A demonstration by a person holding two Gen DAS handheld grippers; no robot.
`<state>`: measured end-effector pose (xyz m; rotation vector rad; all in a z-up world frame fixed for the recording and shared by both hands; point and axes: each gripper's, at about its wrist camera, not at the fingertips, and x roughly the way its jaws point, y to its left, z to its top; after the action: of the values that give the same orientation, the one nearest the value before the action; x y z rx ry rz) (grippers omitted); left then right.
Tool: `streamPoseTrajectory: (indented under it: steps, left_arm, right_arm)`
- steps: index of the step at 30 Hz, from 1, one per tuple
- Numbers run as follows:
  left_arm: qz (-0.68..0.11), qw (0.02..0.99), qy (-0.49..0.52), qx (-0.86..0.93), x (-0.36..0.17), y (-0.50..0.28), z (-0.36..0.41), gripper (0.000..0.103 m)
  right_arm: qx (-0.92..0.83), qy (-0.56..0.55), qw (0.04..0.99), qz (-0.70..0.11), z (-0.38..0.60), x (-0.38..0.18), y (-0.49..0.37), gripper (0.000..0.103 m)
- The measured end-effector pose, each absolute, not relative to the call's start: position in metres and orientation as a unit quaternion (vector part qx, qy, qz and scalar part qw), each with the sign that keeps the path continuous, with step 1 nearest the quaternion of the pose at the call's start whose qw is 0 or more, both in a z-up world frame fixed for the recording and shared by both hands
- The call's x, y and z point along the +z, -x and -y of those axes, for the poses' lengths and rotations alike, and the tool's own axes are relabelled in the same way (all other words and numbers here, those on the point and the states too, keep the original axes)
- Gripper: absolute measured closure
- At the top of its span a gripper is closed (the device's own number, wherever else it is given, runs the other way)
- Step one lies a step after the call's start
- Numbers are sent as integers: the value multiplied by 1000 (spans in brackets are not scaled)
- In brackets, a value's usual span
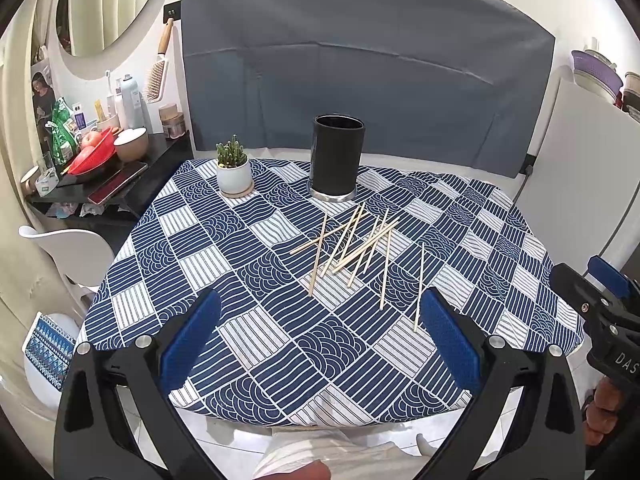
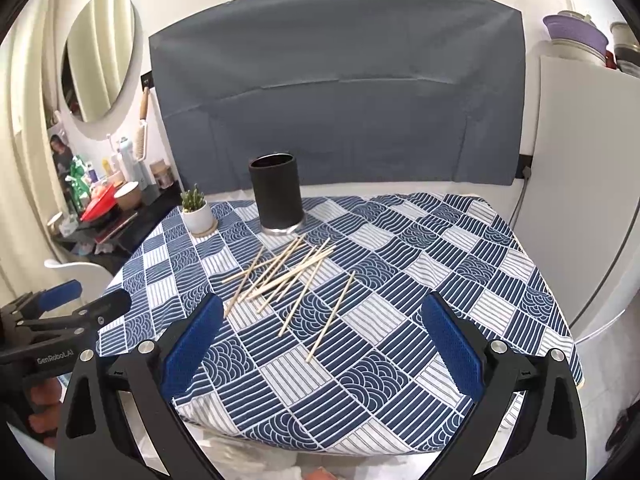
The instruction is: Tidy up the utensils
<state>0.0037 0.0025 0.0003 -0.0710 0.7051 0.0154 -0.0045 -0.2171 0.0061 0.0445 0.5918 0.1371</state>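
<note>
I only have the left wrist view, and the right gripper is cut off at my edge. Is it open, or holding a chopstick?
Observer: The right gripper is open, with nothing between its fingers.
Operator: What lies ahead of it?
Observer: The lone chopstick lies on the cloth right in front of it, apart from the pile.
Operator: Is anything nearer to it than that one?
Observer: No, the lone chopstick's near end is the closest thing to it.

The near half of the desk (image 1: 256,332) lies bare. At twelve o'clock stand the black holder (image 1: 337,158) and, at eleven, the potted cactus (image 1: 233,170); scattered chopsticks (image 1: 352,244) lie just before them.
</note>
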Motion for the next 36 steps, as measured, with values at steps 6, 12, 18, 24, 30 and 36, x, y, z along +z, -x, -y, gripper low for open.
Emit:
streamPoseTrajectory:
  steps: [6,12,18,24,30,36]
  left_arm:
    - [-346,938,34,7,0,-5,-2,6]
    - [-348,937,34,4,1,-8,-2,6]
    - [-348,937,31,1,2,-10,0,6]
    - [-350,936,36,2,0,-14,-2,6]
    - [-355,934,37,-2,-1,-18,-2,6]
    - [-362,931,38,-1,-5,-29,-5,6]
  right_arm:
    - [69,-19,955,-288,217,7,3,8]
    - [66,-21,955,-289,216,7,2,8]
    - [67,-22,955,-290,217,7,0,8]
    - [66,-25,956,-286,219,7,-2,8]
    - [61,-27,955,-290,221,5,-3,8]
    - [53,-32,952,-299,222,2,-11,8]
